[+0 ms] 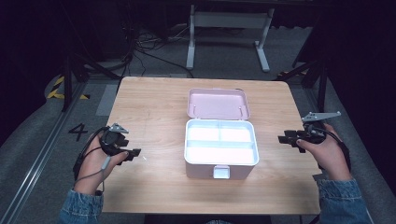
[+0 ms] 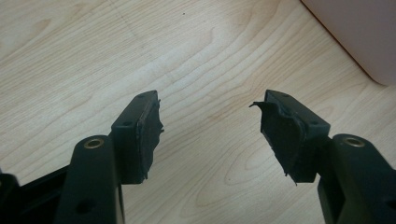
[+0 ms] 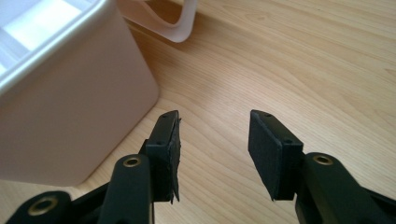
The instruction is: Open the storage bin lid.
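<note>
**A:** ok so starting at the left, what's your left hand (image 1: 95, 165) doing?

**B:** You've got the black two-jaw left gripper (image 2: 208, 128) sitting low over the light wooden table (image 1: 154, 107), near its left edge and well apart from the box. In the left gripper view the jaws are spread wide with bare wood grain between them, nothing pinched. The pads (image 2: 148, 135) look pretty chewed up at the edges. A pale pink corner of the box pokes in at the top right of that view.

**A:** and the middle?

**B:** That's the pale pink plastic box with white divided compartments (image 1: 221, 148), roughly centre of the table, lid (image 1: 218, 103) flipped open and lying back away from you. Small latch tab (image 1: 221, 172) on the front wall facing you. Compartments look empty, though they're blown out by glare.

**A:** right side?

**B:** Your right hand (image 1: 327, 154) holds the black right gripper (image 3: 214, 151) near the table's right edge, pointing in toward the box. Jaws are apart there too, gripping nothing, and the box's rounded side wall sits just beside the left jaw in the right gripper view.
</note>
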A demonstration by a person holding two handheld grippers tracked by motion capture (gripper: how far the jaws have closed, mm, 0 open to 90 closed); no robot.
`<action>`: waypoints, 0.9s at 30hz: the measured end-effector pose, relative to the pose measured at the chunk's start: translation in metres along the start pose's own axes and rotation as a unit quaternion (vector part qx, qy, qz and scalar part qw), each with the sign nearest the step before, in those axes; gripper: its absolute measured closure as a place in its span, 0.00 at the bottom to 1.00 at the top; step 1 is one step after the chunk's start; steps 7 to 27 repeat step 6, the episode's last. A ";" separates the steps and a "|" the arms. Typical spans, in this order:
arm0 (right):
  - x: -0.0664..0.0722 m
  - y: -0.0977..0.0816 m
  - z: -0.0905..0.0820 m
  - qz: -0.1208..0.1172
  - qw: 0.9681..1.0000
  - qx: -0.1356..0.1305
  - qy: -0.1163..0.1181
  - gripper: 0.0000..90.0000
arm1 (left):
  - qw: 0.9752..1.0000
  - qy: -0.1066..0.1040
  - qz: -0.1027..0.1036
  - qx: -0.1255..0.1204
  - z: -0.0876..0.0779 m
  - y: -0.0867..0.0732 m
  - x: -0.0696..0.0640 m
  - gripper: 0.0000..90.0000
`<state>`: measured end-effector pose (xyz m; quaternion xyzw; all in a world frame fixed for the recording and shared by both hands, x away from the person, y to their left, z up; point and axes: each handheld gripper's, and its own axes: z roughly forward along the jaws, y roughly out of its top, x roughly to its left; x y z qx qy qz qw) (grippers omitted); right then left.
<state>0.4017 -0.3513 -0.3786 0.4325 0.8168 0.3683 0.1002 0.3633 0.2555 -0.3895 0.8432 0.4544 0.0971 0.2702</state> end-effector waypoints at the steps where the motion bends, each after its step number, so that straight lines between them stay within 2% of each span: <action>1: 0.001 0.000 0.000 0.000 1.000 -0.002 0.004 0.60 | 1.000 -0.004 0.001 -0.005 0.000 0.000 0.001 0.43; 5: 0.003 -0.001 0.000 0.000 1.000 -0.006 0.002 0.58 | 1.000 -0.011 0.001 -0.028 -0.002 0.002 0.002 0.42; 27: 0.003 -0.001 -0.001 0.002 1.000 -0.007 0.002 0.58 | 1.000 -0.011 0.001 -0.028 -0.002 0.002 0.002 0.42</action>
